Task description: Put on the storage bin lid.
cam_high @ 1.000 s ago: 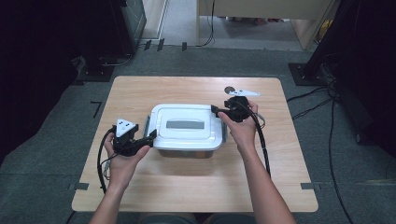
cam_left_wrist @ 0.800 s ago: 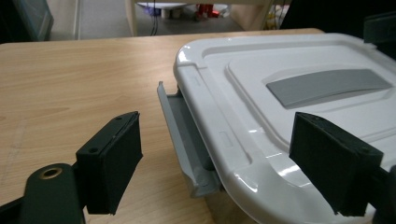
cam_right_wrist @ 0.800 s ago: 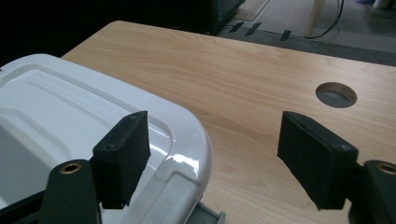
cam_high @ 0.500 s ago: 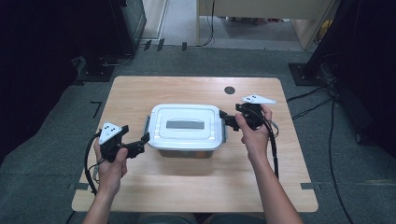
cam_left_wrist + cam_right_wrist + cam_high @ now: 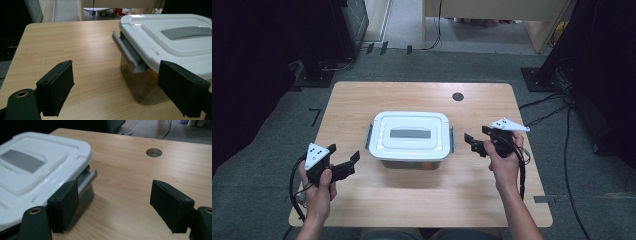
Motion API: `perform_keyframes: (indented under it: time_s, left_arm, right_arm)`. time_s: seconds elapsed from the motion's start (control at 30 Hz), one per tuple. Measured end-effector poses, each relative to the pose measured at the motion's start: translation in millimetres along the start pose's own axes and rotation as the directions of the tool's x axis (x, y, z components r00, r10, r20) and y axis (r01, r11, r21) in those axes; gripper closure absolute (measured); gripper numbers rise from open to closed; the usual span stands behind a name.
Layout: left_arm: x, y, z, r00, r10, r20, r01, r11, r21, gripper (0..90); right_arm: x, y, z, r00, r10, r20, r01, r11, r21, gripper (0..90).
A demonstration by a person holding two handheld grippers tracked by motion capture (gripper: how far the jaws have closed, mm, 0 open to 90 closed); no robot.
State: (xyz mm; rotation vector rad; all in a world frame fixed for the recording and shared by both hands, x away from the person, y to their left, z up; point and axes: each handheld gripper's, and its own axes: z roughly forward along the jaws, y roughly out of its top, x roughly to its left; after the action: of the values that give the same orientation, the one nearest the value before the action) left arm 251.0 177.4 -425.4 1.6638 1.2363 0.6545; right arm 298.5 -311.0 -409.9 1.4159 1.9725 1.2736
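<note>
High view: one storage box (image 5: 411, 137) mid-table (image 5: 362, 100), white lid (image 5: 410, 132) on, two grey side latches, one per end. Two tongs: left tongs (image 5: 347, 162) near-left of the box, right tongs (image 5: 473, 144) just right of it. Both have just been opening, now wide, nothing between them, clear of the box. One round hole (image 5: 457, 96) far right.

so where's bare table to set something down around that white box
Bare wood lies behind the lidded box up to the round hole, along the table front edge between the forearms, and at the far left corner. It is tighter beside the box's side latches, where the open left gripper and right gripper sit.
</note>
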Motion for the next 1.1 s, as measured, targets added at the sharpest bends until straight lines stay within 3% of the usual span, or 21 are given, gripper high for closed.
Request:
perform_keyframes:
  time_s: [0.13, 0.3, 0.47, 0.6, 0.97, 1.1]
  left_arm:
    - [5.0, -14.6, 0.3, 0.9996, 0.009, -0.026, -0.008, 0.9999, 0.015, 13.3]
    - [12.0, -35.4, 5.3, 0.9992, 0.015, -0.037, -0.013, 0.9984, 0.056, 11.2]
    - [17.3, -50.9, 11.1, 0.9976, 0.036, -0.059, -0.03, 0.9944, 0.101, 10.0]
    - [24.6, -68.5, 17.7, 0.9961, 0.05, -0.073, -0.039, 0.9877, 0.152, 8.4]
    - [32.3, -82.0, 22.9, 0.9894, 0.103, -0.103, -0.078, 0.971, 0.226, 8.4]
    - [34.5, -83.4, 22.6, 0.9878, 0.109, -0.111, -0.08, 0.9682, 0.237, 8.4]
  right_arm:
    - [-6.7, -19.8, -7.1, 0.9999, -0.005, 0.016, 0.005, 1.0, 0.024, 23.6]
    - [-18.2, -46.8, -15.5, 0.9993, 0.022, 0.029, -0.024, 0.999, 0.048, 24.0]
    - [-29.3, -68.5, -20.6, 0.9982, 0.035, 0.049, -0.039, 0.997, 0.068, 24.4]
    - [-43.3, -91.3, -26.8, 0.9945, 0.034, 0.099, -0.045, 0.993, 0.111, 24.6]
    - [-65.1, -127.9, -42.5, 0.9875, 0.09, 0.129, -0.11, 0.981, 0.161, 24.5]
    - [-70.0, -135.0, -47.9, 0.9842, 0.08, 0.158, -0.107, 0.979, 0.173, 24.3]
